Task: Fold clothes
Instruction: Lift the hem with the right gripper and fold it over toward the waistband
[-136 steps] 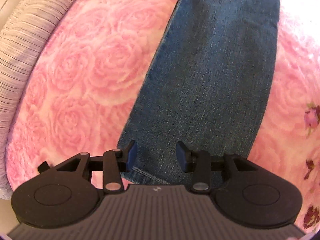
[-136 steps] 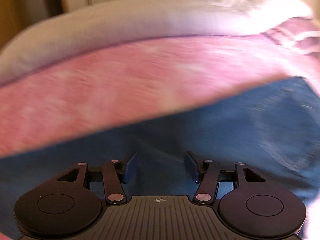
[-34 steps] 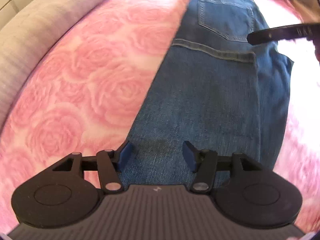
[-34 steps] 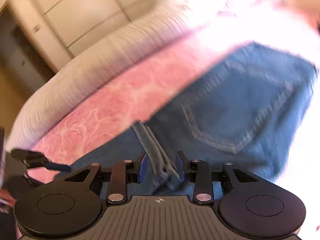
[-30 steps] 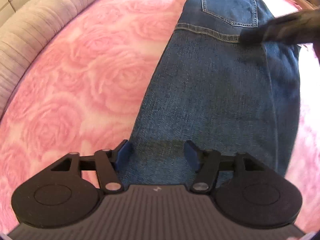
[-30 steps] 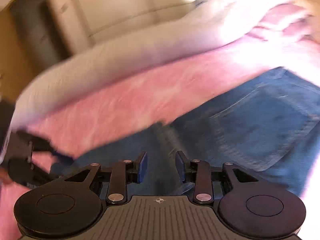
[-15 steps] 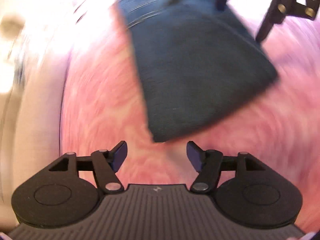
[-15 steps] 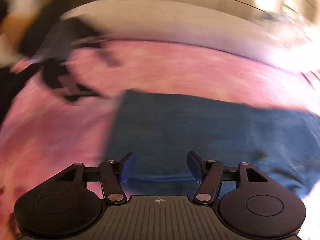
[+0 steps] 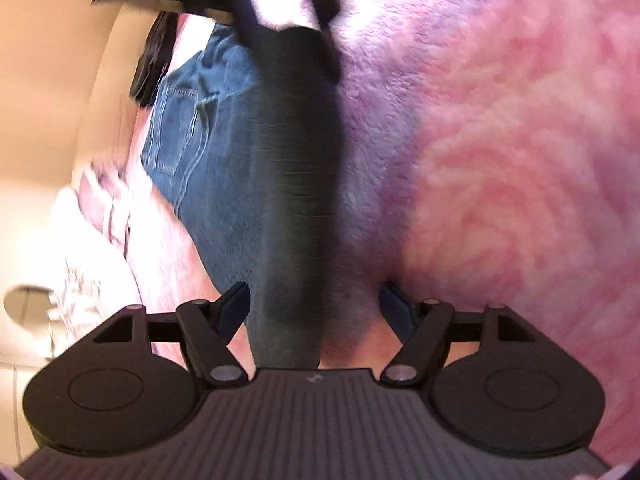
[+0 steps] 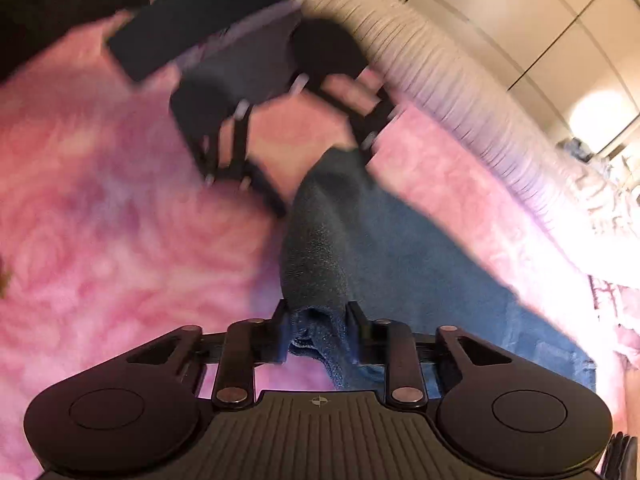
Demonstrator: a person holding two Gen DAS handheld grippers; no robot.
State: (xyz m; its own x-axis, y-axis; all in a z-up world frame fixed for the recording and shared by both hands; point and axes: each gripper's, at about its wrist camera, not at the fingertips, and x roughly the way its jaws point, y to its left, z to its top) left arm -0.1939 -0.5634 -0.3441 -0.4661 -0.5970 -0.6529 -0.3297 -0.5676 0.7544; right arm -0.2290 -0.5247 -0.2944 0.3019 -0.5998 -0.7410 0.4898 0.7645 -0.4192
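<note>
Folded blue jeans point(image 10: 420, 264) running from lower centre to right of frame on a pink rose-patterned blanket point(image 10: 120, 248), right gripper point(image 10: 318, 326) having just closed, clenched on a bunched denim edge, left gripper point(image 9: 314, 304) spread wide, denim fold between its unpressed fingers.

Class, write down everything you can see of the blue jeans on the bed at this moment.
The jeans are mid-blue denim with pale stitching and a back pocket. They lie on the pink rose-patterned blanket, one edge raised into a ridge. The right claw, which has just been closing, pinches a bunched end of that ridge. The left claw is open, its fingers astride the fold's other end, not pressing. The picture is blurred.
</note>
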